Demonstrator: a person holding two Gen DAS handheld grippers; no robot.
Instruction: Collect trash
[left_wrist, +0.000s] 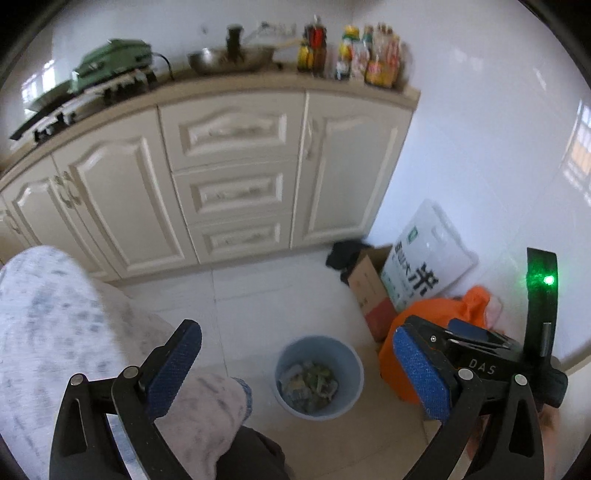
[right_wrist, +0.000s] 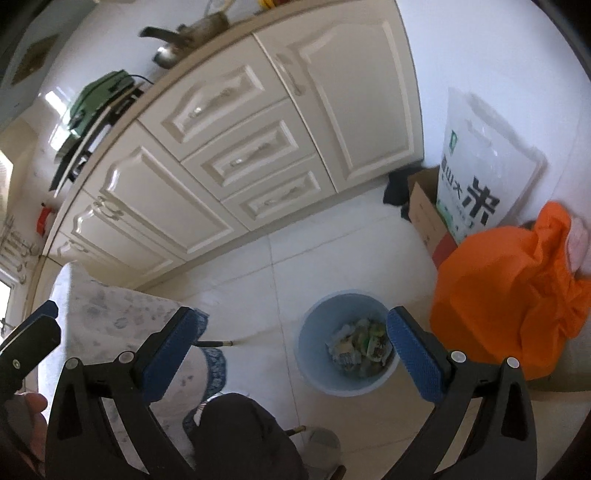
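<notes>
A light blue trash bin (left_wrist: 332, 350) (right_wrist: 332, 314) stands on the white tiled floor below both grippers. Crumpled wrappers and paper (left_wrist: 308, 384) (right_wrist: 362, 347) lie in its bottom. My left gripper (left_wrist: 295, 332) is open above the bin, with nothing between its blue pads. My right gripper (right_wrist: 291, 314) is open too, its jaws wide and empty, with the bin under its right finger. In the left wrist view the right gripper's body (left_wrist: 476, 354) shows at the right with a green light. The left gripper's finger (right_wrist: 37, 321) shows at the left edge of the right wrist view.
A table under a patterned cloth (left_wrist: 55, 332) (right_wrist: 110, 314) is at the left, with a person's dark knee (right_wrist: 240, 424) below. Cream cabinets (left_wrist: 236, 166) line the back. An orange bag (right_wrist: 509, 295), a rice sack (right_wrist: 480, 155) and a cardboard box (right_wrist: 424, 214) crowd the right corner.
</notes>
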